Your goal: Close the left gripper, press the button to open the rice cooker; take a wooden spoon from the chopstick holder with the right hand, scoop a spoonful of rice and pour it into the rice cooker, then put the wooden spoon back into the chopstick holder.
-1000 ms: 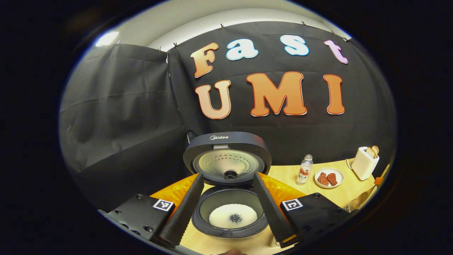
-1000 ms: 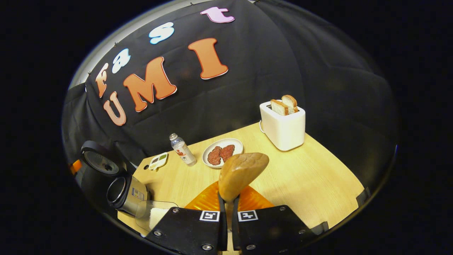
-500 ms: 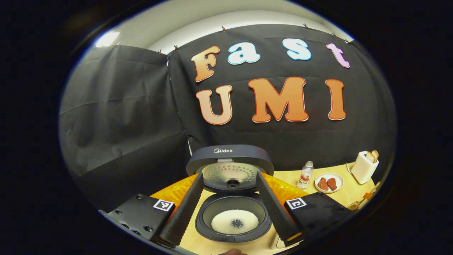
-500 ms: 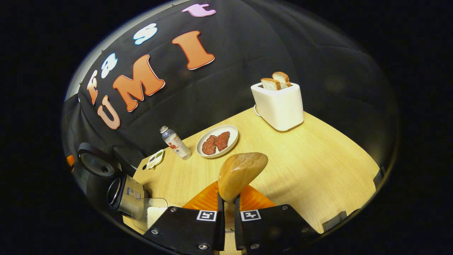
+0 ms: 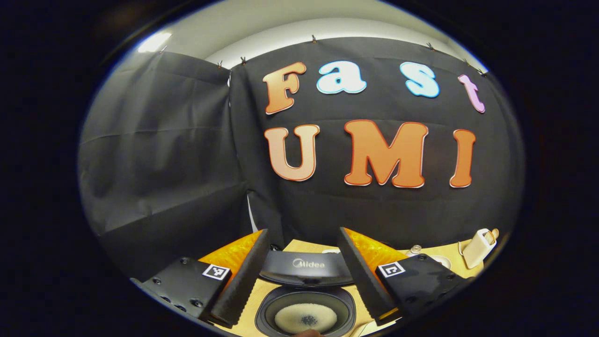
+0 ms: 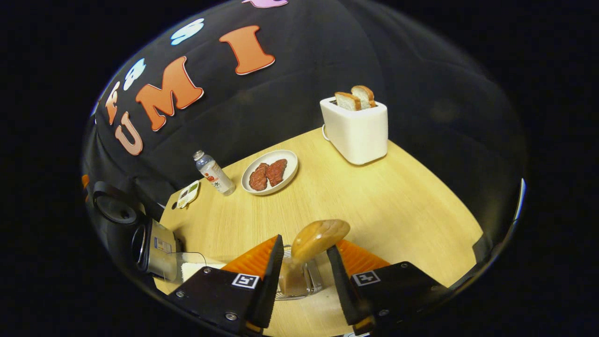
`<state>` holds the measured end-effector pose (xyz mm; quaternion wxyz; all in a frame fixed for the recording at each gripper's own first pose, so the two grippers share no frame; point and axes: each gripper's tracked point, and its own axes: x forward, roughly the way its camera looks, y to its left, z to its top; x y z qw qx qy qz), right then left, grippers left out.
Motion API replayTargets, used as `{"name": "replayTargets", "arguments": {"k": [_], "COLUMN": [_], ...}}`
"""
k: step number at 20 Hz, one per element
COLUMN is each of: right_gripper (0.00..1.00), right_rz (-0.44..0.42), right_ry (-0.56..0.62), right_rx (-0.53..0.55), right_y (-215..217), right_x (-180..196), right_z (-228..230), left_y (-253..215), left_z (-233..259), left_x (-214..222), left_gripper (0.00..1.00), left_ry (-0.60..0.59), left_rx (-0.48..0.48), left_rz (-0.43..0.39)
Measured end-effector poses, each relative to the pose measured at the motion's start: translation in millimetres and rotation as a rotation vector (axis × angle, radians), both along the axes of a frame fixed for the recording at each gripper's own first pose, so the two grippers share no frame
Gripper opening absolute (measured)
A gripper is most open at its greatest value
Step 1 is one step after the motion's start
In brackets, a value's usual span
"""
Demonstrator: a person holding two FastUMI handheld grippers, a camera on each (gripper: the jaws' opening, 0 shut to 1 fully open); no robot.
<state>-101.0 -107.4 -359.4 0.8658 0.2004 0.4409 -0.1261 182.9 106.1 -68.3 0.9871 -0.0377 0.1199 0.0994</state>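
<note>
Right gripper point(image 6: 304, 281) is hanging over the wire chopstick holder point(image 6: 299, 285), fingers spread, not gripping the brown wooden spoon point(image 6: 318, 234) standing inside it. Left gripper point(image 5: 302, 276) is hovering above the dark open rice cooker point(image 5: 306, 313), fingers spread too.

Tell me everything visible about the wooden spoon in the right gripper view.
The wooden spoon looks like light brown, smooth wood. Its oval bowl points up and tilts right, with the handle going down into the wire chopstick holder on the table. It stands between the fingers of the right gripper, which are spread apart and do not press on it.

Toaster point(image 6: 358, 133) with bread, meat plate point(image 6: 270, 172), bottle point(image 6: 214, 173).
</note>
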Motion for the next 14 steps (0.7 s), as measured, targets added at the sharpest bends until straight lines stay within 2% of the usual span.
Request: {"name": "replayTargets", "arguments": {"k": [1, 2, 3, 5, 7, 9, 10, 11, 13, 14], "right_gripper": [0.52, 0.65, 0.72, 0.78, 0.79, 0.80, 0.80, 0.81, 0.81, 0.81], "right_rz": [0.005, 0.011, 0.020, 0.037, 0.053, 0.063, 0.072, 0.086, 0.119, 0.136], "right_ry": [-0.004, -0.013, -0.030, -0.074, -0.121, -0.152, -0.165, -0.173, -0.189, -0.193], "right_rx": [-0.003, -0.008, -0.020, -0.045, -0.053, -0.046, -0.044, -0.044, -0.061, -0.069], "right_y": [-3.8, -5.0, -7.1, -8.4, -3.6, 5.6, 10.6, 16.3, 25.1, 29.4], "right_x": [4.0, 5.2, 11.2, 22.9, 33.5, 41.9, 45.7, 49.1, 55.5, 58.0], "right_z": [11.4, 22.6, 31.9, 56.2, 81.8, 99.6, 105.6, 110.6, 117.4, 120.1], "left_y": [3.6, 5.4, 9.7, 12.5, 13.7, 26.8, 33.1, 35.2, 30.4, 25.6], "left_z": [-4.5, -7.1, -14.1, -33.7, -57.0, -61.7, -73.6, -78.0, -75.4, -74.6], "left_x": [9.5, 18.6, 27.0, 36.2, 32.4, 33.3, 27.3, 18.5, 10.9, 5.9], "left_gripper": [0.99, 1.00, 0.99, 0.98, 1.00, 0.95, 0.99, 0.99, 1.00, 1.00], "left_ry": [0.031, 0.053, 0.083, 0.149, 0.217, 0.219, 0.248, 0.265, 0.235, 0.235], "left_rx": [-0.021, -0.033, -0.038, -0.048, -0.093, -0.114, -0.120, -0.140, -0.144, -0.115], "left_rz": [0.006, 0.007, 0.017, 0.022, 0.040, 0.077, 0.100, 0.108, 0.090, 0.073]}}
